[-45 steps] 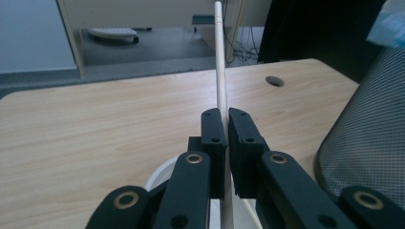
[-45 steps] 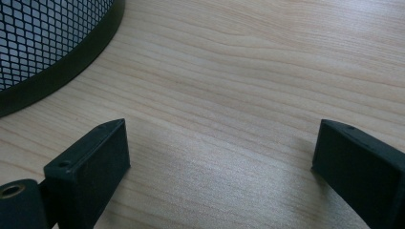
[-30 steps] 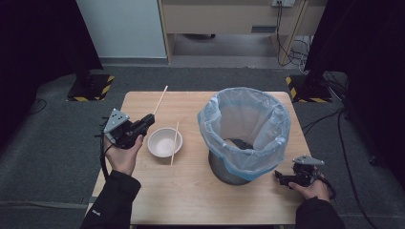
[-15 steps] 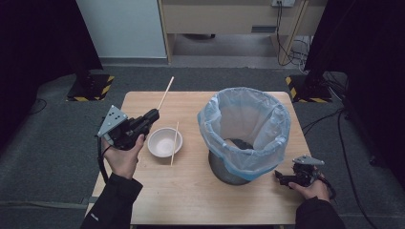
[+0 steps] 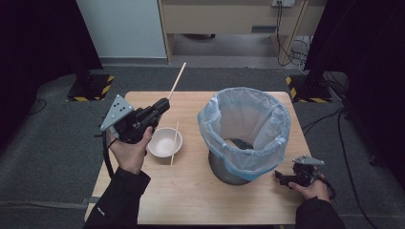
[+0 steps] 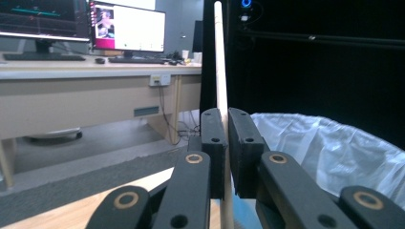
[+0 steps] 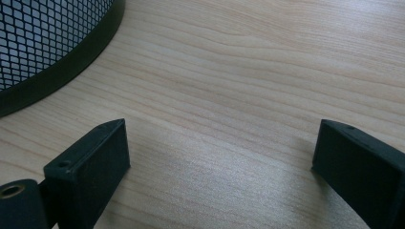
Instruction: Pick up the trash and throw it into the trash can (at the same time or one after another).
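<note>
Black fingers (image 6: 213, 143) of the left gripper (image 5: 161, 105) pinch a wooden chopstick (image 5: 175, 82) between them, the pads clamped tight on the thin stick as seen in the left gripper view, where it rises straight up out of the narrow gap. From the high view, a person's left hand (image 5: 128, 151) holds this gripper raised above the wooden table (image 5: 191, 195), to the left of the lined wastebasket (image 5: 244, 129), with the held chopstick slanting away past the table's far edge. A white bowl (image 5: 161, 142) sits on the table just left of the wastebasket, and a second chopstick (image 5: 174, 143) lies along the bowl's near-basket side, touching or resting against its rim. The wastebasket, a dark mesh bin with a pale blue plastic liner (image 6: 334, 148) folded over its rim, stands toward the right half of the table. To the right of the basket and nearer the person, the right hand (image 5: 309, 190) rests at the table's edge with the right gripper (image 5: 282, 178) low over the wood, pointing toward the basket's base. Its two jaws stand wide apart with nothing between them, bare tabletop showing in the gap in the right gripper view, and the basket's black mesh wall (image 7: 43, 43) curving just beyond the jaw tips.
</note>
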`<state>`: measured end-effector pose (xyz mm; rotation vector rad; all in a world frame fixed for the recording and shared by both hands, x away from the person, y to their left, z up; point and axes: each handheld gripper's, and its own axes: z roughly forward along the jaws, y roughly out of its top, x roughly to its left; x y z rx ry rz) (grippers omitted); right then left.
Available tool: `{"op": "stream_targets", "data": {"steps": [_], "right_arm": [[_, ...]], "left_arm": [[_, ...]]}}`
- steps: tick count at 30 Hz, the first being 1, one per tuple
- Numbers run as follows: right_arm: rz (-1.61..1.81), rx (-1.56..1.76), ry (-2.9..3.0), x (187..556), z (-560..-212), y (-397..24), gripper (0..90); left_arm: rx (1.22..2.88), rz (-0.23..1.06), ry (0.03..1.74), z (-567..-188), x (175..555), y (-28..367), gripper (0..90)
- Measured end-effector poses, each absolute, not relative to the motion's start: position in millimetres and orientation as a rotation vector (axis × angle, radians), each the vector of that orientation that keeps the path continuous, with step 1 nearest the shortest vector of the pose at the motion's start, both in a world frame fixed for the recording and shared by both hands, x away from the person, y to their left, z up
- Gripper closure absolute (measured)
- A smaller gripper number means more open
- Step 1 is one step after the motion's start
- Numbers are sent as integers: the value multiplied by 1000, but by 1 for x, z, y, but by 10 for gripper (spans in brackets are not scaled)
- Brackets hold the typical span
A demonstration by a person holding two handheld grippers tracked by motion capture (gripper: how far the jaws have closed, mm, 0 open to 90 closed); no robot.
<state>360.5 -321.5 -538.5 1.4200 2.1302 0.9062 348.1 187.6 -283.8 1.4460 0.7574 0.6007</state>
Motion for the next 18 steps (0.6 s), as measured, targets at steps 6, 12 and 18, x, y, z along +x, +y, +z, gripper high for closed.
{"op": "stream_targets", "data": {"steps": [6, 12, 18], "right_arm": [[906, 1420, 2130, 361, -538, -322, 55], [906, 1420, 2130, 361, -538, -322, 55], [906, 1420, 2130, 361, -538, -322, 54]], "left_arm": [[1440, 586, 720, -273, 350, 171, 855], [1433, 570, 683, -263, 351, 156, 855], [1439, 552, 649, -257, 352, 139, 855]]}}
